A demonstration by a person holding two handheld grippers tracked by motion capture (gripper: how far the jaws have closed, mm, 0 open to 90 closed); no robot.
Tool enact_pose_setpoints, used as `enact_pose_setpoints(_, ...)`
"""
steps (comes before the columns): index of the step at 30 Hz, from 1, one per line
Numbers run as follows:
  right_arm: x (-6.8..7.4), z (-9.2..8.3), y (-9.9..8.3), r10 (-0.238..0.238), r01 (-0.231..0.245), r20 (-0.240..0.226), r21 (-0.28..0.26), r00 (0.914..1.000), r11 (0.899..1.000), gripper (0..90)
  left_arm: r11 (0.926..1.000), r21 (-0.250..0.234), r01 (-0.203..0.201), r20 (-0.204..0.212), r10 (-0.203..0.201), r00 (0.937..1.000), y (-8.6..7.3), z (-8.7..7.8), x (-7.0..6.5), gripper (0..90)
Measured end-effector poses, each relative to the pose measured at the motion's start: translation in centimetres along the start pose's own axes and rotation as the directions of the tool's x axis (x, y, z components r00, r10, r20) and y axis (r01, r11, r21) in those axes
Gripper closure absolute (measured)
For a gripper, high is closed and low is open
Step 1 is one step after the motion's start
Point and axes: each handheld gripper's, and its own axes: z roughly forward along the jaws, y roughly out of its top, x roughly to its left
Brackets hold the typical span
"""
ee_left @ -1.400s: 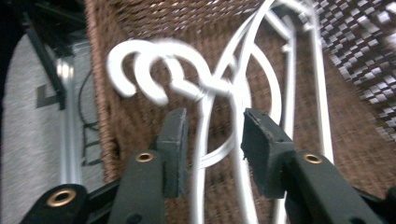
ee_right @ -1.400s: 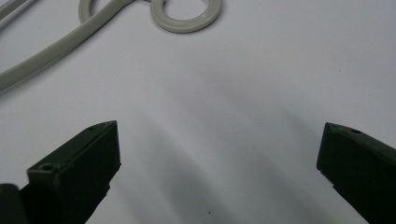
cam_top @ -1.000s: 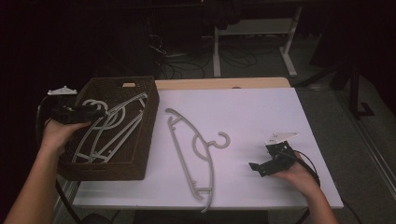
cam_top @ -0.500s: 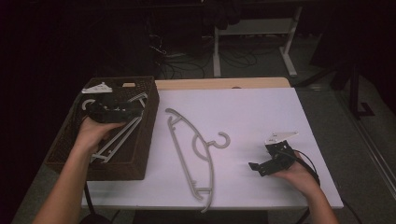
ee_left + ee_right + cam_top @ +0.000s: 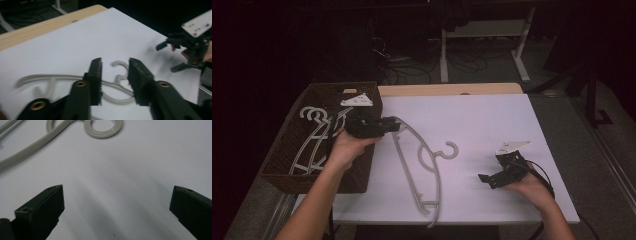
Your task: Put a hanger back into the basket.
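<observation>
A pale grey plastic hanger (image 5: pixel 417 160) lies on the white table, its hook (image 5: pixel 451 149) pointing right. My left gripper (image 5: pixel 394 124) hovers at the basket's right rim, by the hanger's far end. Its jaws have just been closing and stand a narrow gap apart with nothing between them. In the left gripper view the left gripper (image 5: pixel 115 67) looks over the hanger (image 5: pixel 37 77), whose hook shows through the gap. My right gripper (image 5: pixel 488 181) rests at the table's front right, wide open and empty. In the right gripper view the right gripper (image 5: pixel 116 195) faces the hook (image 5: pixel 103 130).
A dark woven basket (image 5: pixel 277 165) at the table's left holds several more grey hangers (image 5: pixel 314 140). A wooden strip (image 5: pixel 452 89) runs along the table's far edge. The right gripper (image 5: pixel 168 57) appears far off in the left gripper view. Desk legs and cables stand behind in the dark.
My left hand has moved right, from over the basket to its right rim beside the hanger on the table. Its jaws stand closer together. The right hand has stayed still.
</observation>
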Motion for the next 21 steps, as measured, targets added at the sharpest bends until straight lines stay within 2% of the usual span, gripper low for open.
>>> enact_pose_setpoints(1, 0.0, 0.0, 0.0, 0.0, 0.0, 0.001, 0.0, 1.0, 1.0, 0.0, 0.9996, 0.023, -0.019, 0.014, 0.019, 0.9997, -0.3, 1.1, -0.8, 72.9)
enact_pose_setpoints(2, 0.0, 0.0, 0.0, -0.001, 0.001, 0.0, -0.003, 1.0, 1.0, 0.0, 0.999, 0.035, -0.027, 0.019, 0.026, 0.9995, -0.4, 1.5, -1.2, 79.0)
enact_pose_setpoints(6, 0.0, 0.0, 0.0, -0.001, 0.001, -0.002, -0.006, 1.0, 1.0, 0.0, 0.9952, 0.084, -0.05, 0.048, 0.046, 0.9978, -1.4, 3.7, -2.4, 89.2)
enact_pose_setpoints(12, 0.1, 0.0, 0.0, -0.003, 0.003, -0.002, -0.004, 1.0, 1.0, 0.0, 0.9816, 0.176, -0.075, 0.091, 0.06, 0.9941, -3.8, 6.7, -3.8, 90.0)
enact_pose_setpoints(13, 0.1, 0.0, 0.0, -0.004, 0.003, -0.003, -0.004, 1.0, 1.0, 0.0, 0.9764, 0.199, -0.085, 0.102, 0.065, 0.9926, -4.4, 7.4, -4.2, 90.0)
enact_pose_setpoints(16, 0.1, 0.0, 0.0, -0.004, 0.004, -0.004, 0.0, 1.0, 1.0, 0.0, 0.9689, 0.232, -0.086, 0.122, 0.059, 0.9908, -5.7, 8.5, -4.8, 90.0)
enact_pose_setpoints(20, 0.1, 0.1, 0.0, -0.007, 0.007, -0.004, 0.004, 1.0, 1.0, 0.0, 0.958, 0.272, -0.091, 0.135, 0.056, 0.9893, -7.1, 10.0, -5.4, 90.0)
enact_pose_setpoints(21, 0.1, 0.1, 0.0, -0.008, 0.008, -0.005, 0.003, 1.0, 1.0, 0.0, 0.9529, 0.287, -0.098, 0.133, 0.062, 0.9891, -7.4, 10.5, -5.6, 90.0)
